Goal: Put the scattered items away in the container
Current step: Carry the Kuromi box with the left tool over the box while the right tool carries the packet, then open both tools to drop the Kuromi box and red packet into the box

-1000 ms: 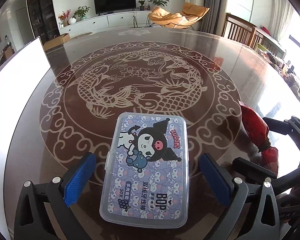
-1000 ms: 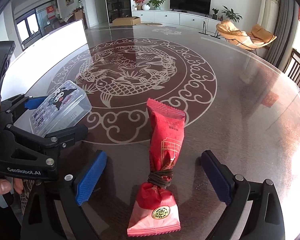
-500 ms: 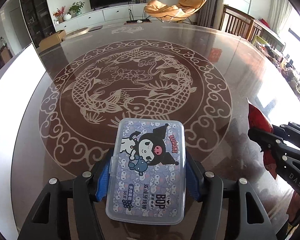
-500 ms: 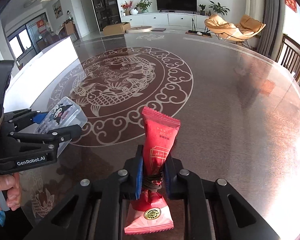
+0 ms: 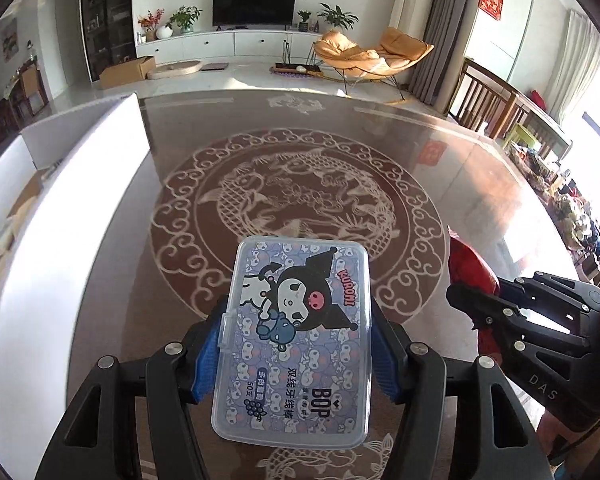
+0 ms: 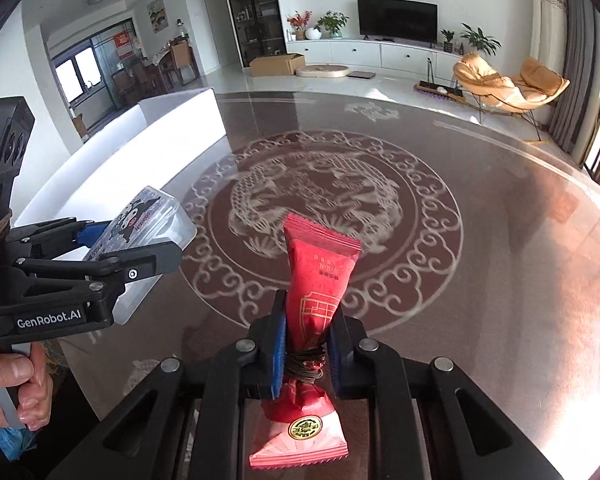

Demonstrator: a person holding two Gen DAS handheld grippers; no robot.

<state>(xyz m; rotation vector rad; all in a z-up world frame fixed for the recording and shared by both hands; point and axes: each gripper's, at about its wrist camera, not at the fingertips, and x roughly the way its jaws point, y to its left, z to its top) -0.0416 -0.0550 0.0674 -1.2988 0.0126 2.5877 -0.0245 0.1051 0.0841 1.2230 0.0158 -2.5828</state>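
Note:
My left gripper [image 5: 296, 354] is shut on a clear plastic floss-pick box [image 5: 300, 332] with a cartoon print, held above the table. My right gripper [image 6: 306, 346] is shut on a red snack packet [image 6: 314, 292] at its tied waist, also lifted. The white container [image 5: 60, 216] stands at the left; its wall also shows in the right wrist view [image 6: 152, 148]. The left gripper with the box [image 6: 140, 224] shows in the right wrist view at the left. The red packet [image 5: 470, 266] and the right gripper show at the right of the left wrist view.
A round dark glass table [image 5: 300, 184] with a carved fish pattern lies below both grippers. Wooden chairs [image 5: 488, 96] stand at the far right edge. A hand [image 6: 16, 384] holds the left gripper's handle.
Both grippers closed, the left on the box and the right on the red packet, then lifted them off the table. The white container has come further into view at the left.

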